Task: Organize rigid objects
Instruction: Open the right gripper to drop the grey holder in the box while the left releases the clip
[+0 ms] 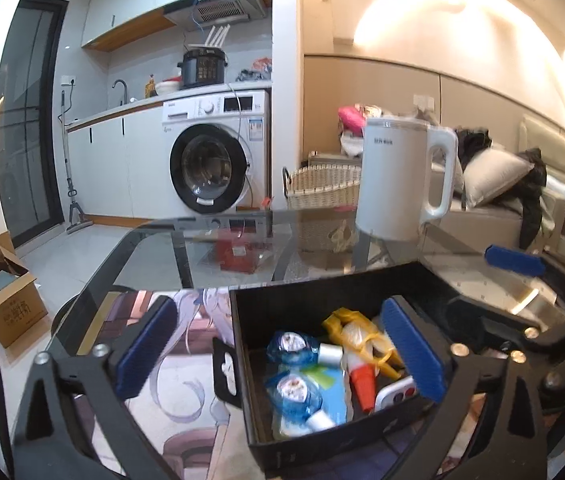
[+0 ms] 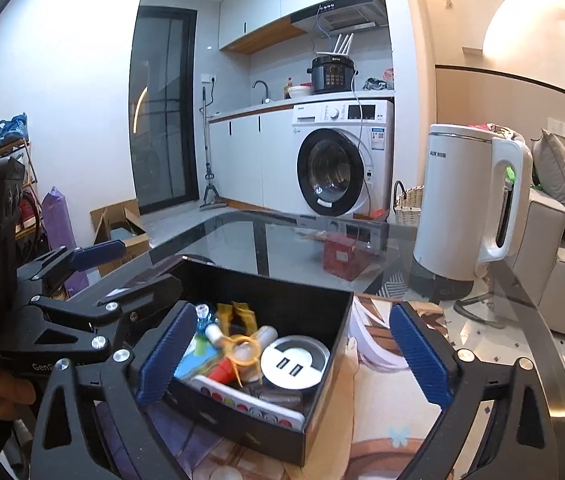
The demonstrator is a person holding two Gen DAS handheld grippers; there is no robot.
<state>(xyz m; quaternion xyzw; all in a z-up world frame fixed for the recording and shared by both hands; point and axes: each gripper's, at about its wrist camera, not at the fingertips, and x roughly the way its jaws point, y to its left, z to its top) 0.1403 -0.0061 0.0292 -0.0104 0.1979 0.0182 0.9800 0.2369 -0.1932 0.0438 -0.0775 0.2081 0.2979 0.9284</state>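
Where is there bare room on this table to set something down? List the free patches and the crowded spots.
Free: the glass top beyond the black box, running left of the kettle to the far edge. Also the printed mat left of the box. Crowded: the box itself, filled with small items, with the left gripper and right gripper open around it.

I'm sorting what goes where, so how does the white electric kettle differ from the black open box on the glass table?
The tall white electric kettle stands upright at the table's far side; the low black open box sits near the camera. The kettle has a side handle; the box shows none. The kettle stands alone; the box holds several small items. Both rest on the glass table.
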